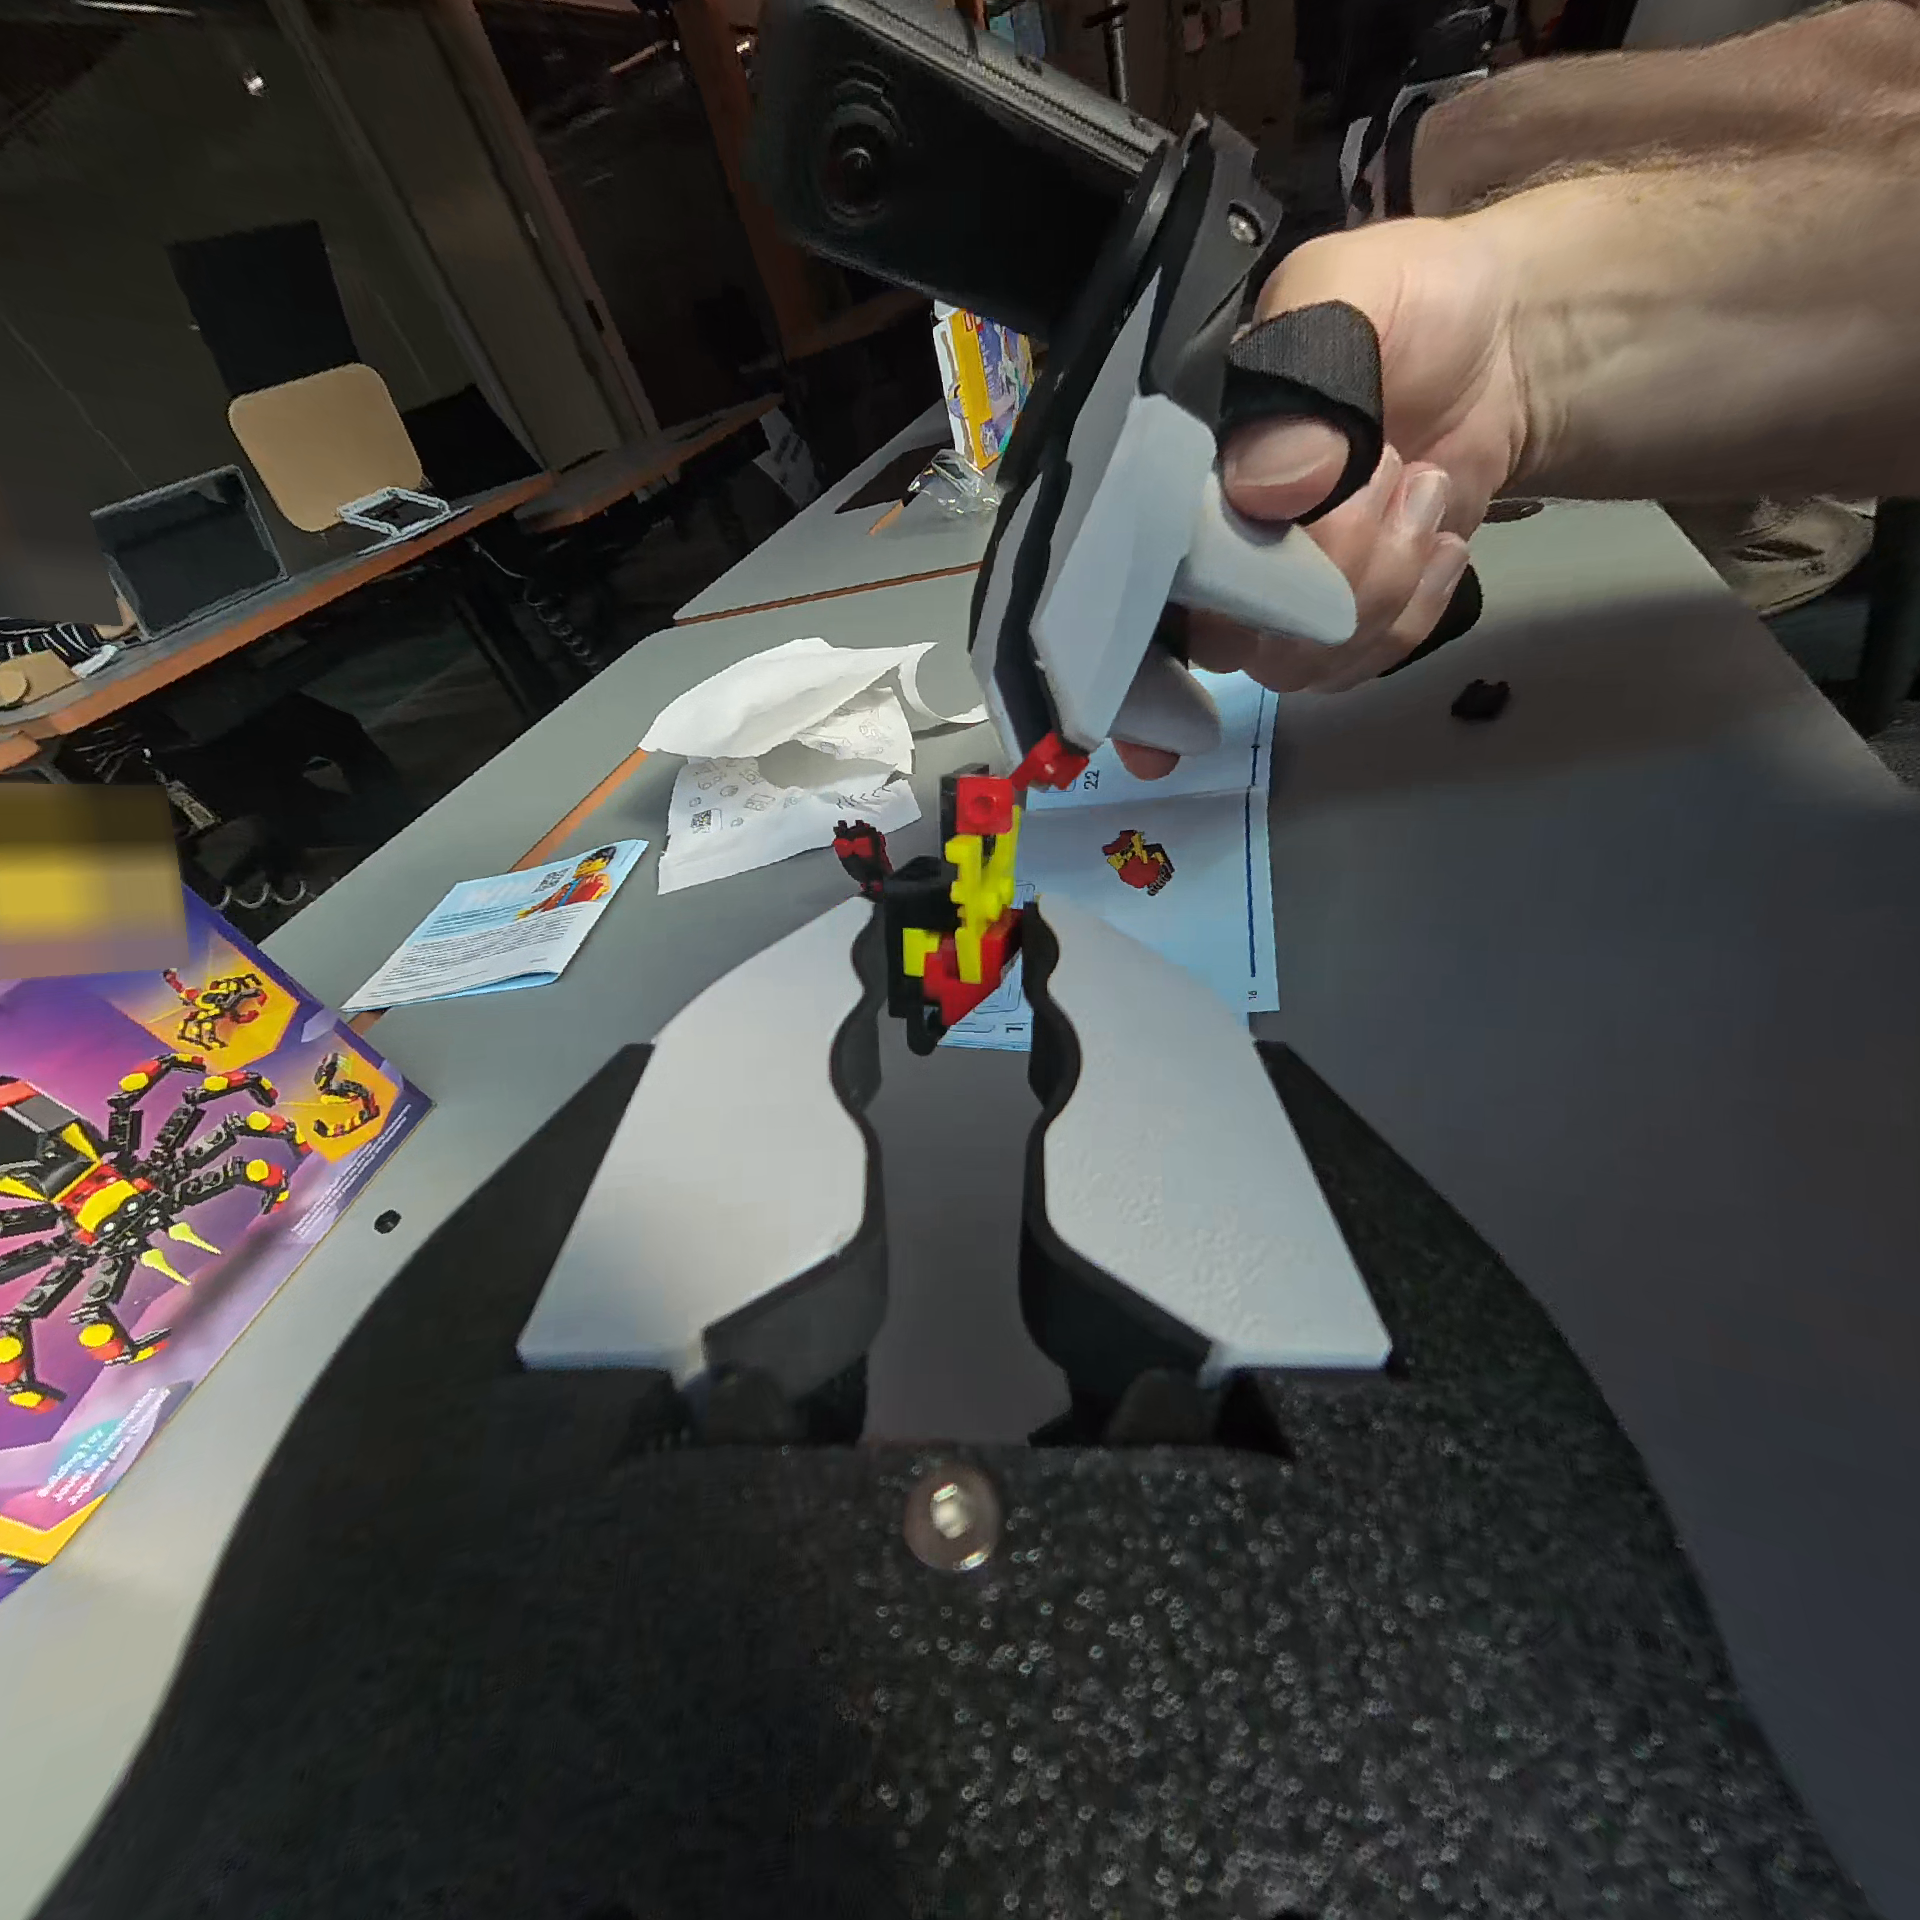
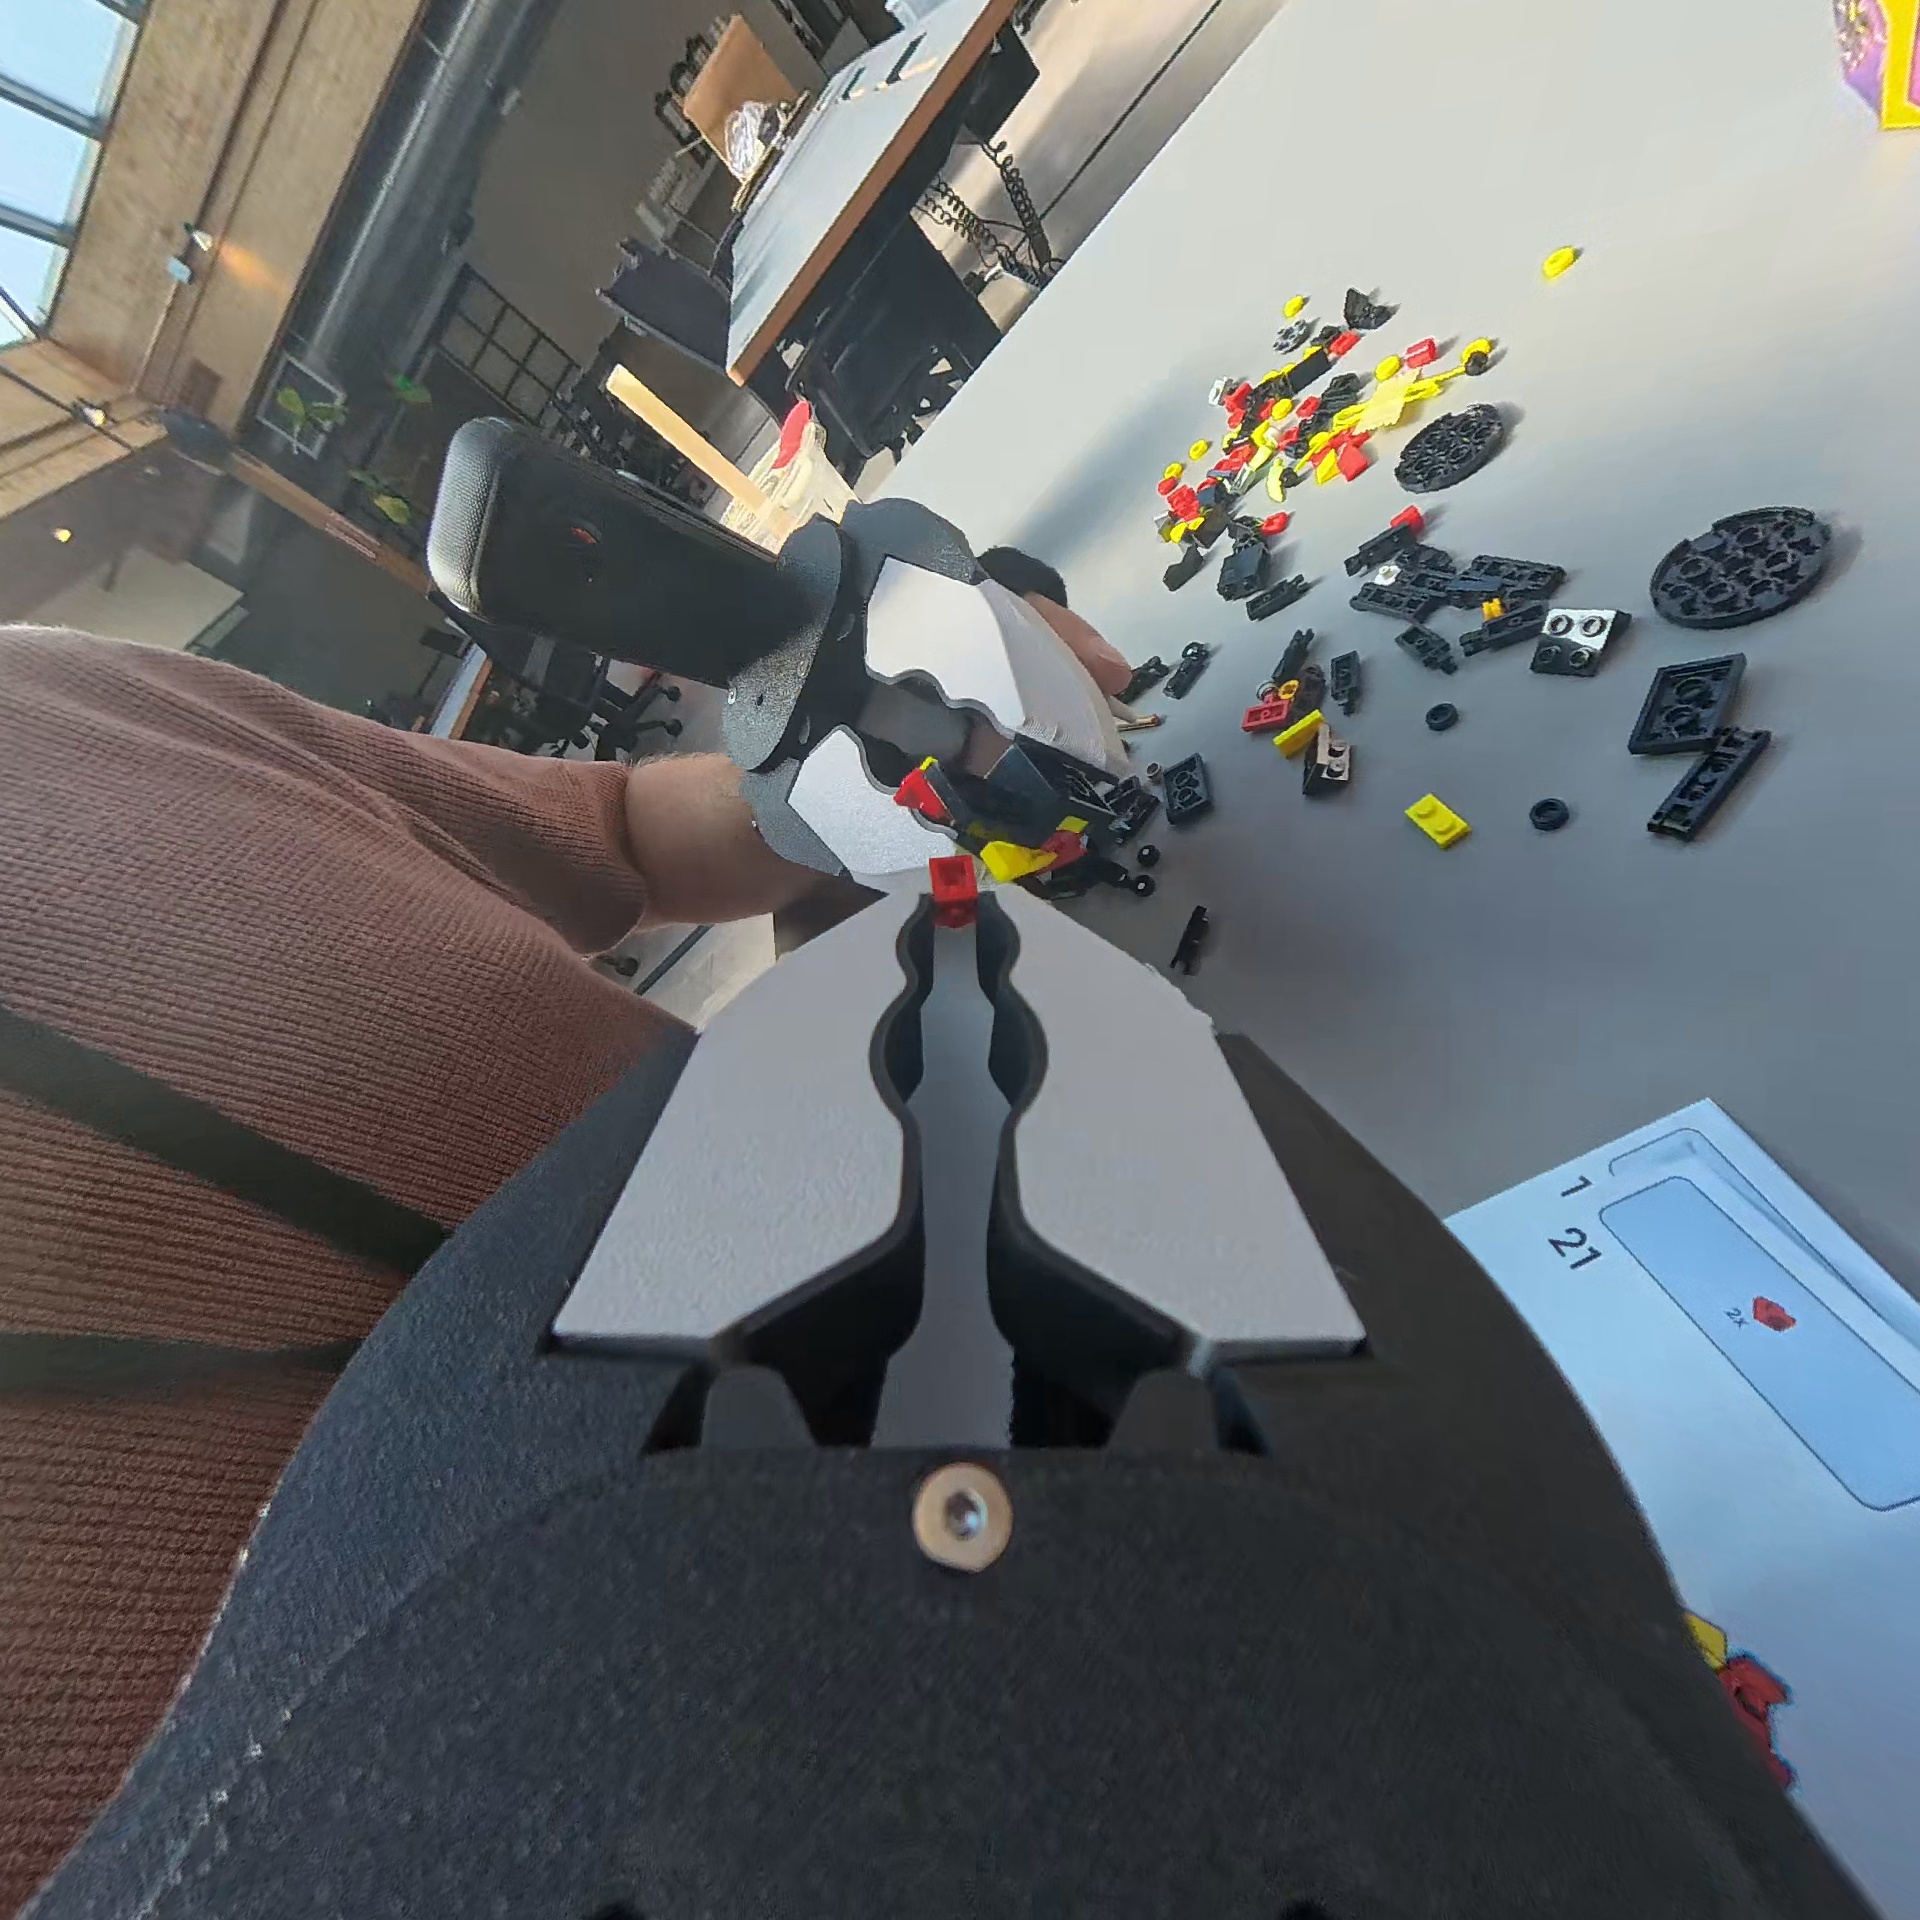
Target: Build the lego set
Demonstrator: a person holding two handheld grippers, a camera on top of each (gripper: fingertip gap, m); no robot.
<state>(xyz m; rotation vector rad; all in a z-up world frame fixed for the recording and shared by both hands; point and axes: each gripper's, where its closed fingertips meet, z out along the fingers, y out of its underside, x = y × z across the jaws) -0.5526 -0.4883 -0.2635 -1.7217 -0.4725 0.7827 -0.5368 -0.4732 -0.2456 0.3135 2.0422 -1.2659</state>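
Note:
My left gripper point(image 1: 951, 961) is shut on a partly built model point(image 1: 956, 914) of black, yellow and red bricks and holds it above the grey table point(image 1: 1558, 1039). My right gripper point(image 2: 951, 904) is shut on a small red brick point(image 2: 952, 885) at its tips. In the left wrist view the right gripper point(image 1: 1055, 753) comes down from above and holds the red brick point(image 1: 1049, 766) against the model's top corner. In the right wrist view the left gripper point(image 2: 935, 769) grips the model point(image 2: 997, 831) just beyond my red brick.
Several loose black, red and yellow bricks point(image 2: 1403, 540) lie spread on the table, with two round black plates point(image 2: 1740, 566). The open instruction booklet point(image 1: 1174, 842) lies under the model. The set's box point(image 1: 156, 1226), a leaflet point(image 1: 509, 925) and crumpled paper bags point(image 1: 800, 727) lie to the left. Only a small space, under 4 cm, lies between the two pairs of fingers.

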